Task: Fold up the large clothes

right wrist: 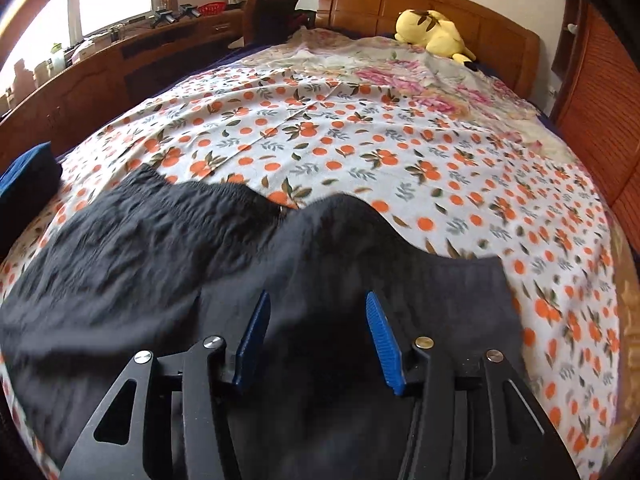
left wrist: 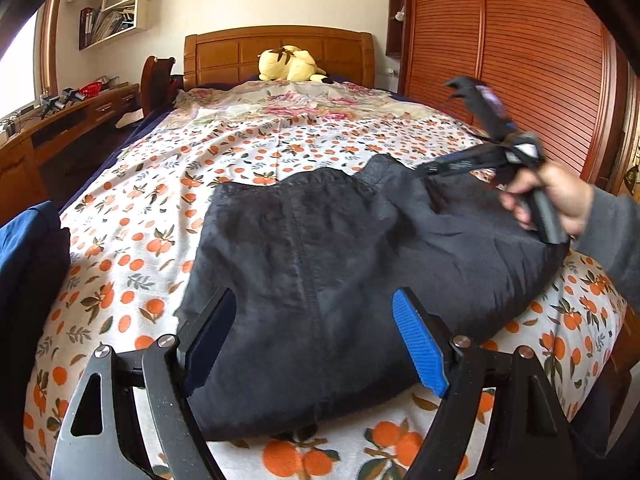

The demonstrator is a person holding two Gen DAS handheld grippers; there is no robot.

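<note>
Dark garment [left wrist: 340, 264] spread flat on orange-print bedsheet [left wrist: 168, 184], near foot of bed. Left gripper [left wrist: 316, 336] above near hem — fingers wide, holding nothing. Right gripper [right wrist: 316, 332] over far side — fingers part-open, cloth beneath, unpinched.

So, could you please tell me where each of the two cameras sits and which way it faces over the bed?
Left wrist view: sits on the left gripper, tilted down over the dark garment toward the headboard; shows its own open fingers, plus the right gripper in a hand.
Right wrist view: sits on the right gripper, tilted down over the garment toward the headboard; shows only its own parted fingers.
Shared: the garment, the orange-print sheet, the yellow plush toy.
</note>
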